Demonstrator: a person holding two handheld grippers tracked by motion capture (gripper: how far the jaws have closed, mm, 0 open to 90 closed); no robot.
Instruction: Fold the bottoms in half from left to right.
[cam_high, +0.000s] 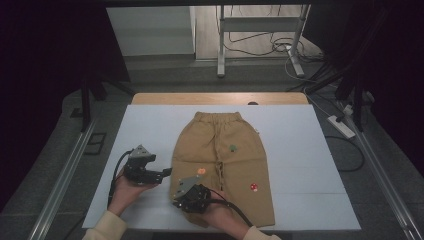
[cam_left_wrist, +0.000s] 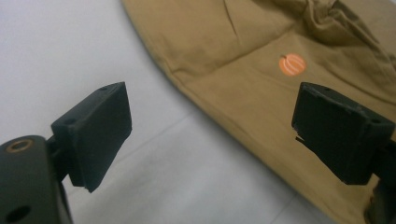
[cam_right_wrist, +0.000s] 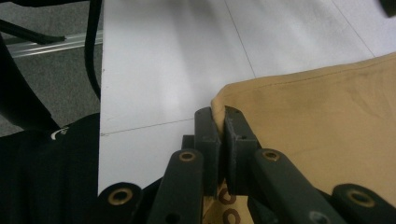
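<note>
High view: tan trousers (cam_high: 220, 160) lie flat at centre of the white desk (cam_high: 300, 135), waistband toward the top of frame, legs toward the bottom. Elastic gathered waist, drawstring down the middle. Small patches: green at centre, orange pumpkin (cam_left_wrist: 292, 64) lower left, red mushroom lower right. No readable writing or brand that I can see. My right tongs (cam_right_wrist: 218, 122) at bottom centre are clenched on the hem corner of the left-hand leg. My left tongs (cam_left_wrist: 210, 126) at lower left are released, hovering just beside the trousers' left edge.
</note>
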